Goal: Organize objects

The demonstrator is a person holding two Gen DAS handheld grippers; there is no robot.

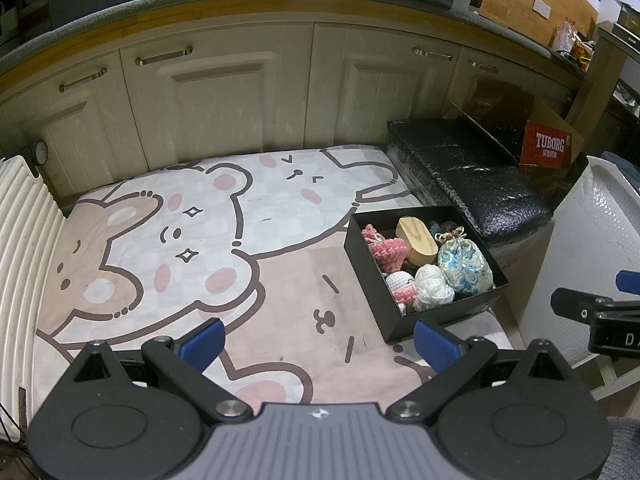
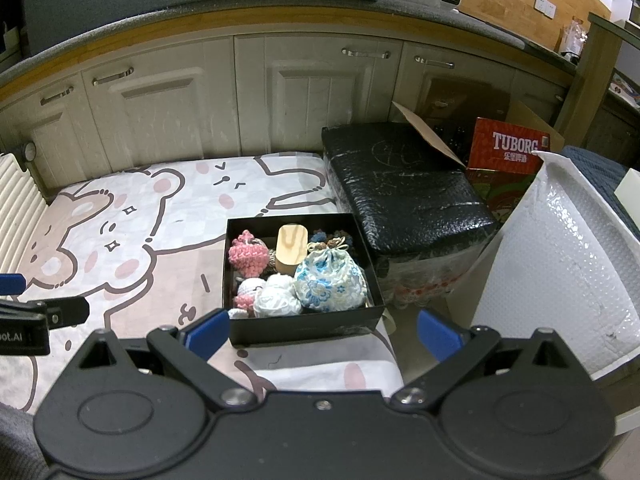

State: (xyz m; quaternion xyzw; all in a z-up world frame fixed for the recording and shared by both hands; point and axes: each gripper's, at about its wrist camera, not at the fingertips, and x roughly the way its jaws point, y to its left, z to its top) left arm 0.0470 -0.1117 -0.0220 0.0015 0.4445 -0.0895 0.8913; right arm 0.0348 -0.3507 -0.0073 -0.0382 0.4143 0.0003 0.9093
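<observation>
Both the left gripper (image 1: 318, 340) and right gripper (image 2: 322, 330) hang released above a black box (image 2: 304, 326) filled with pouches on a bear-print mat (image 1: 168, 240).

Both cameras look forward and down over their own tongs toward the cupboards. The left view sits farther left, with the black box (image 1: 424, 272) at its right. The right view faces the box (image 2: 300, 276) closer; both share the bear-print mat (image 1: 200, 240).
</observation>
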